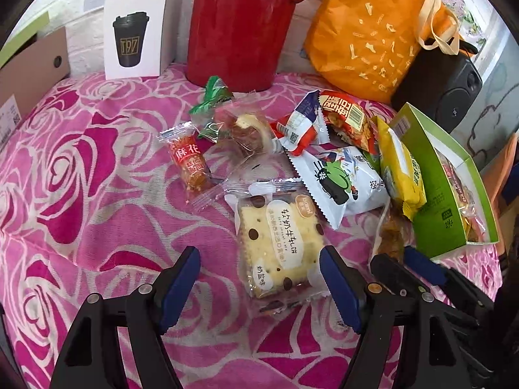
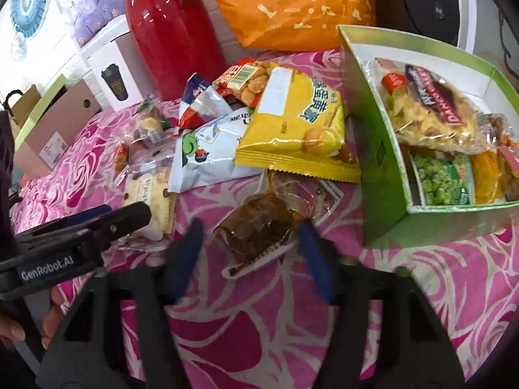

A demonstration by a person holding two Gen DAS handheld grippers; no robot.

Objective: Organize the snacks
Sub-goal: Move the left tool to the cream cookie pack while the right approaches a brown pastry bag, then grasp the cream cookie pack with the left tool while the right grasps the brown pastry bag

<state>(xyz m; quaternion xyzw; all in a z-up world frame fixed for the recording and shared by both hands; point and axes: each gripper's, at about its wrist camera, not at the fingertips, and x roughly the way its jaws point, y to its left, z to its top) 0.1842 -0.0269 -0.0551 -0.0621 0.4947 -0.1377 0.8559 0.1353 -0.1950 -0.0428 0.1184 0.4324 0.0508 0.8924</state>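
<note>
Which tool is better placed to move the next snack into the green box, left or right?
Right, probably. The right tool is open around the brown snack packet, right beside the green box. The left tool is open around the cracker packet, farther from the box.

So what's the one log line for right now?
left hand-held gripper: open around cracker pack | right hand-held gripper: open around brown snack | green box: part-filled
</note>
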